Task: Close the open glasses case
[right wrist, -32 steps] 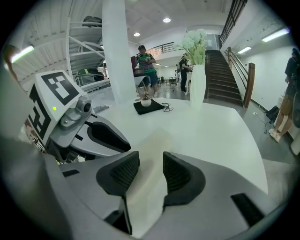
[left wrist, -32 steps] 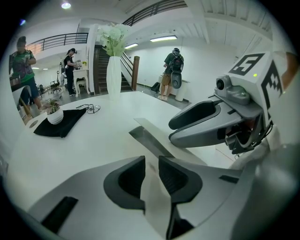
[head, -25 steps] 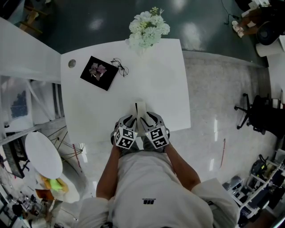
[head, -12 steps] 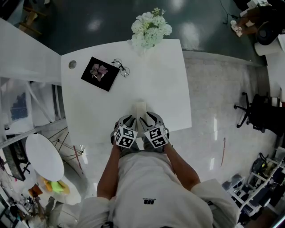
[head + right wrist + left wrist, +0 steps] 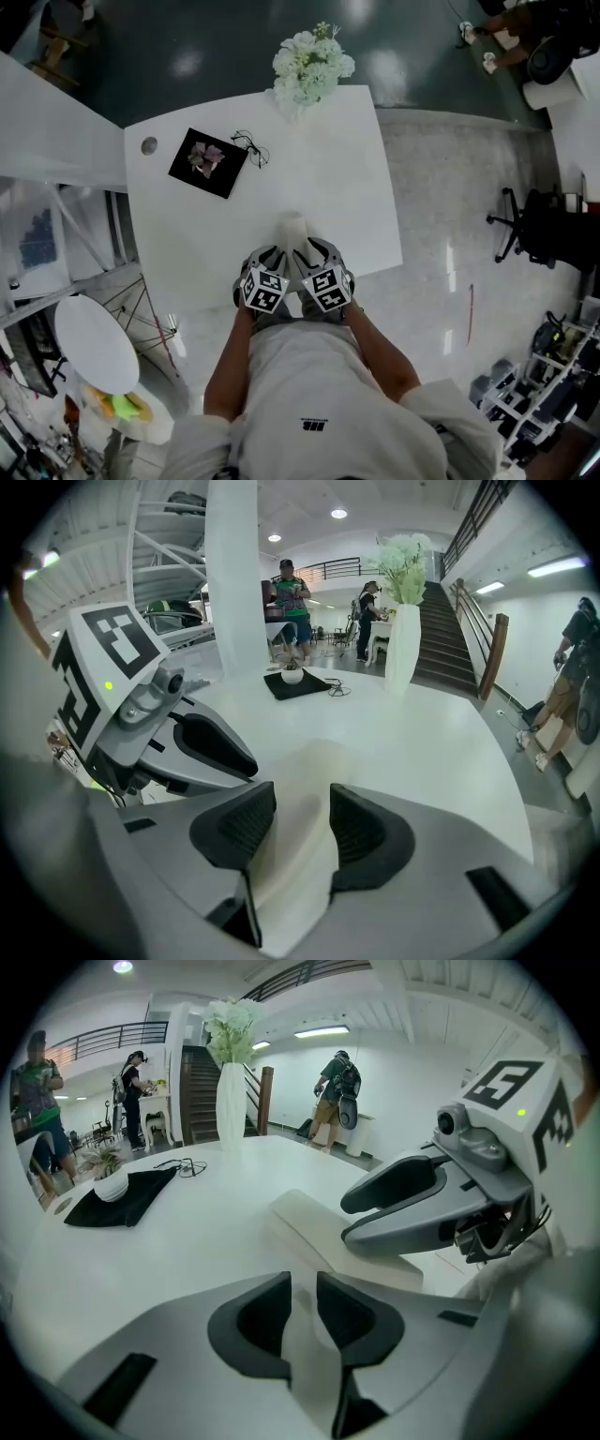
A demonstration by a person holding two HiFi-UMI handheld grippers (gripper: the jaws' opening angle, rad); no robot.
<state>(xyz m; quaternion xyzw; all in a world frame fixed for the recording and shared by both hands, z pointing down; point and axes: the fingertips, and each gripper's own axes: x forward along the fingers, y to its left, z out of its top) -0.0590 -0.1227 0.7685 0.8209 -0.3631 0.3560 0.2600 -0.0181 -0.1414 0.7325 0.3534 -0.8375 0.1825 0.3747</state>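
Observation:
The cream glasses case (image 5: 294, 228) lies lengthwise on the white table (image 5: 216, 225), near its front edge, and no dark opening shows on it. Both grippers sit side by side over its near end. My left gripper (image 5: 273, 257) has its jaws a narrow gap apart with a strip of the case (image 5: 314, 1227) between them. My right gripper (image 5: 315, 255) has its jaws around the case (image 5: 314, 761) too, with a wider gap. The case's near end is hidden under the grippers.
A black cloth (image 5: 208, 159) with a small flower piece lies at the far left, with a pair of glasses (image 5: 251, 146) beside it. A vase of white flowers (image 5: 312, 66) stands at the far edge. People stand in the background.
The dark slit along the case's left side, seen one second ago, is gone and the case now looks closed. Both grippers have barely moved.

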